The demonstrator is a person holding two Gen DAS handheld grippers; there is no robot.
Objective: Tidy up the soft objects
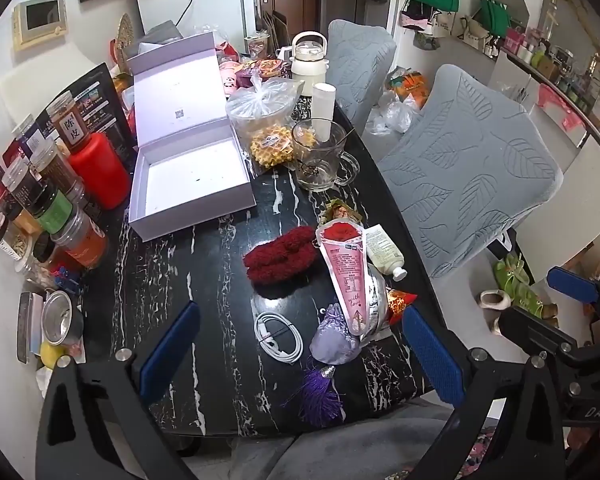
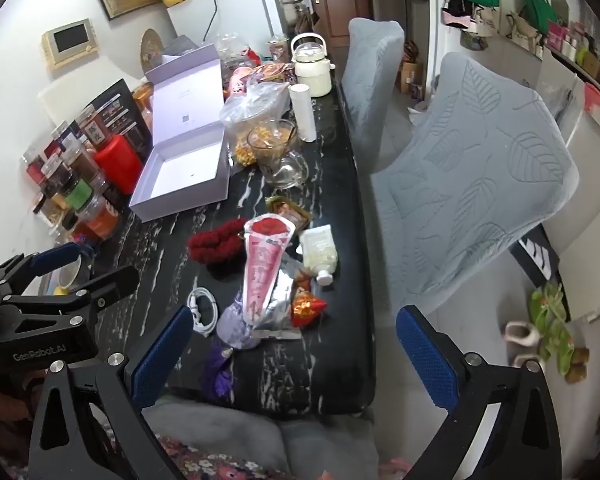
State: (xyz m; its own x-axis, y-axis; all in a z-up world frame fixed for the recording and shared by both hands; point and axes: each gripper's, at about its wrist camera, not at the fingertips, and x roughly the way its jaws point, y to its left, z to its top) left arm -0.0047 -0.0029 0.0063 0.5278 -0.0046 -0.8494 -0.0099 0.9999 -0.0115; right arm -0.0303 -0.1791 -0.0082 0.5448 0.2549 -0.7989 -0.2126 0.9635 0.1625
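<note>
We are seeing a red knitted piece (image 1: pixel 281 257) lying mid-frame on the black marbled desk (image 1: pixel 204 360), touching a pink pouch (image 1: pixel 346 276). Lower centre, a lilac sachet (image 1: pixel 334 340) is sitting beside a white cable (image 1: pixel 278 334). Upper left, an open white box (image 1: pixel 194 178) is standing empty. Left gripper (image 1: pixel 300 352) and right gripper (image 2: pixel 296 354) are both hovering wide, holding nothing.

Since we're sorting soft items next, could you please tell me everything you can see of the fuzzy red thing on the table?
The fuzzy red item looks like plush or chenille yarn, dark red, bunched in two thick rolls side by side. It lies flat on the black marbled table, near the middle, in front of the open white box. Its right end touches the pink cone-shaped packet. Neither tool touches it.
</note>
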